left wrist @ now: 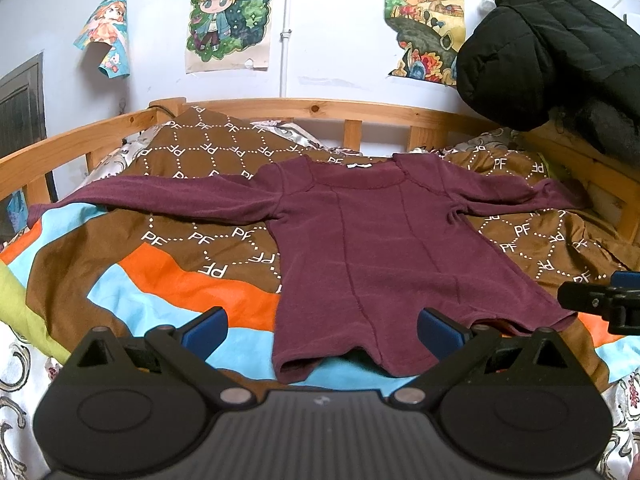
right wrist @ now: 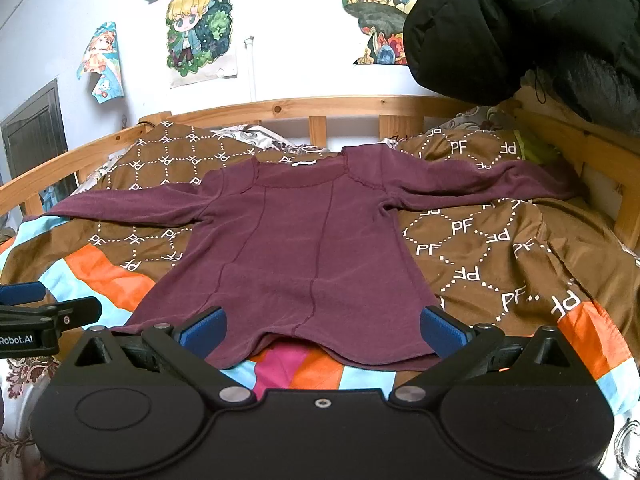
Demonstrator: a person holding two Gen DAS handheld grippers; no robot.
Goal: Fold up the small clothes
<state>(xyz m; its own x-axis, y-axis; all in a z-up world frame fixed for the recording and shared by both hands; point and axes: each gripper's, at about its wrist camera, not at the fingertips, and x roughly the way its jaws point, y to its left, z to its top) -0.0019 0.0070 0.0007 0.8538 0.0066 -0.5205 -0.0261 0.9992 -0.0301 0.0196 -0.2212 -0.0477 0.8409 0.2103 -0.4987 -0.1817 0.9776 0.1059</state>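
A small maroon long-sleeved top (left wrist: 376, 240) lies flat on the bed, both sleeves spread out, collar toward the headboard. It also shows in the right wrist view (right wrist: 296, 248). My left gripper (left wrist: 322, 330) is open and empty, just above the hem near its left corner. My right gripper (right wrist: 322, 330) is open and empty, just above the hem near its right corner. The right gripper shows at the right edge of the left wrist view (left wrist: 600, 300). The left gripper shows at the left edge of the right wrist view (right wrist: 36, 312).
The top rests on a brown, orange and blue patterned quilt (left wrist: 168, 280). A wooden bed rail (left wrist: 320, 108) runs behind it. A black puffer jacket (left wrist: 552, 48) hangs over the far right corner. Drawings (left wrist: 228, 16) hang on the white wall.
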